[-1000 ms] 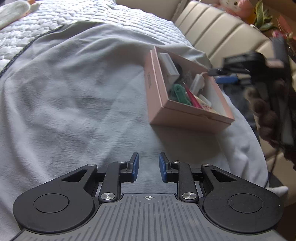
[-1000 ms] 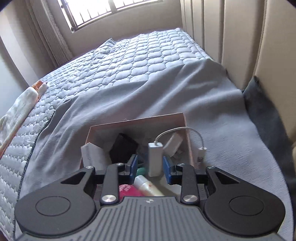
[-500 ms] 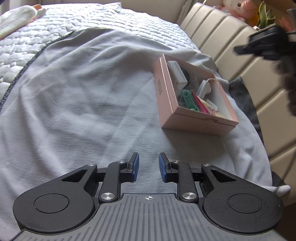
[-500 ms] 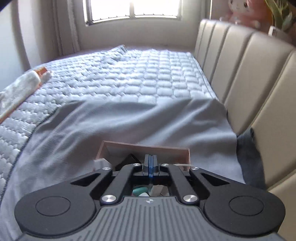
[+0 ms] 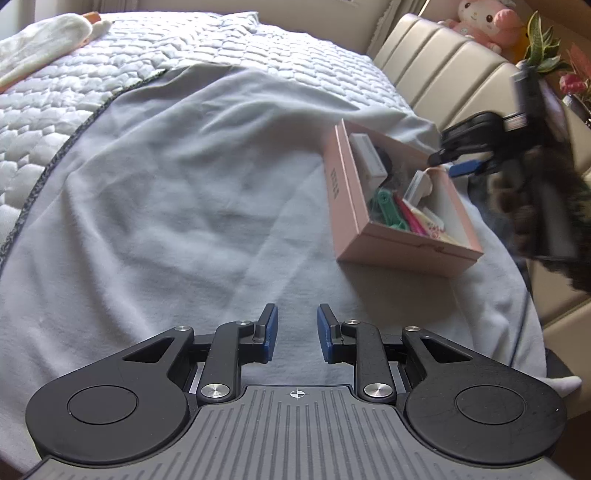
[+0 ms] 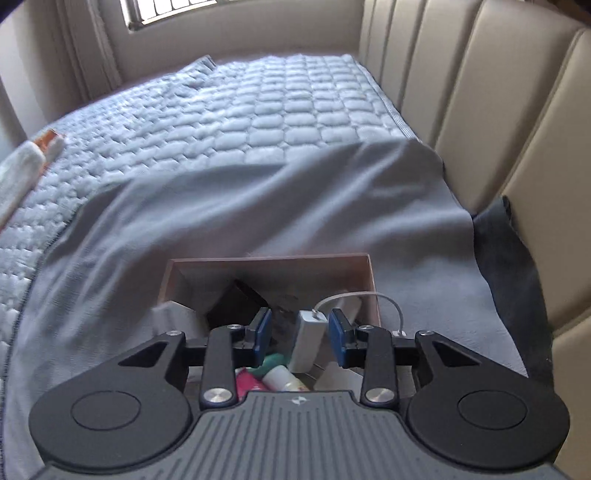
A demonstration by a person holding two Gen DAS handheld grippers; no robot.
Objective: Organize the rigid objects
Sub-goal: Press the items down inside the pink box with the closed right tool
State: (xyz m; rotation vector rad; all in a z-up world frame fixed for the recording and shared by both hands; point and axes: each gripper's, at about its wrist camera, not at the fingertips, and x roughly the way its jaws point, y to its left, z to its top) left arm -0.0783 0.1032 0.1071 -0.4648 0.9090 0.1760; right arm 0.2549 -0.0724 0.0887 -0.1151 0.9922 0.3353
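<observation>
Left tongs (image 5: 297, 334): I see them parted a little over the grey blanket (image 5: 177, 206), nothing between the blue pads, well apart from the box.
Right tongs (image 6: 300, 334): I have them above the near end of the pink box (image 6: 271, 263); they have just been opening, and the white adapter (image 6: 307, 341) shows in the gap. The pads stand clear of it on both sides, so I read them as apart, gripping nothing.
Right tongs from the left camera (image 5: 460, 162): blurred, at the far long side of the box, a hand in a dark fuzzy sleeve (image 5: 554, 206) behind them.
Pink box: it sits on the blanket on the bed, near the beige padded headboard (image 6: 480, 110), its lid off.
Box contents: the white adapter with its looping white cable (image 6: 373, 295), a black item (image 6: 236, 301), a white block (image 5: 367, 157) along one wall, green clips (image 5: 386, 206), pink sticks (image 5: 408, 218) and a small white tube (image 6: 282, 376).
Bed: quilted white cover (image 5: 110, 66) beyond the blanket, and a cream towel (image 5: 33, 48) at the far edge.
Shelf past the headboard: a pink plush toy (image 5: 487, 18) and a green plant (image 5: 543, 48).
</observation>
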